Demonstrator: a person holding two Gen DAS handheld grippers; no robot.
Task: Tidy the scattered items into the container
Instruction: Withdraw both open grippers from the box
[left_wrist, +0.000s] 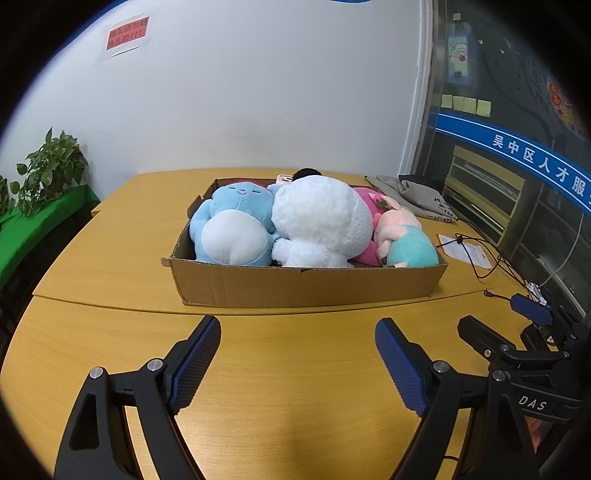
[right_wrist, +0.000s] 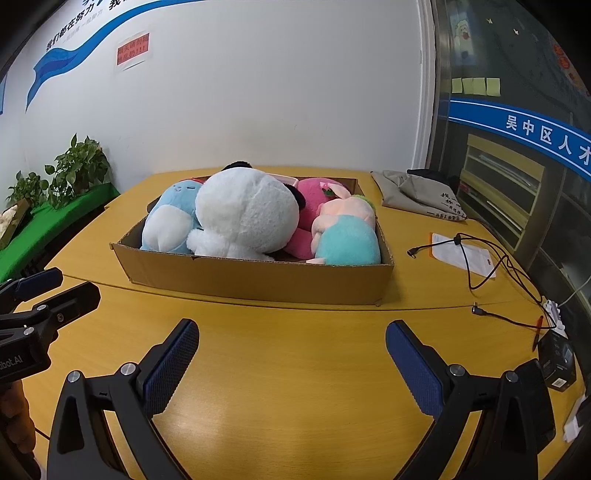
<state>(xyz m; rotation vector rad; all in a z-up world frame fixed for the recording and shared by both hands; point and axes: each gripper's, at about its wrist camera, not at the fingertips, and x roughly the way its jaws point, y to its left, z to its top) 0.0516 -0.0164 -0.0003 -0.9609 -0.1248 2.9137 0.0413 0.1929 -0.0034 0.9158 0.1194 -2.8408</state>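
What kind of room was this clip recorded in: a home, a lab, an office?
Most likely an office or public service centre, not a home. A glass partition carries a blue banner with Chinese lettering and yellow sticky notes, a red printed notice is taped to the white wall, and the cardboard box sits on a wooden meeting-style table.

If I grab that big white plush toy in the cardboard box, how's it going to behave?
The white plush toy looks fluffy and rounded, so it would probably squash under a grip and feel light for its bulk. It is wedged against the blue plush toy, which may shift too. Its fur looks unlikely to slip.
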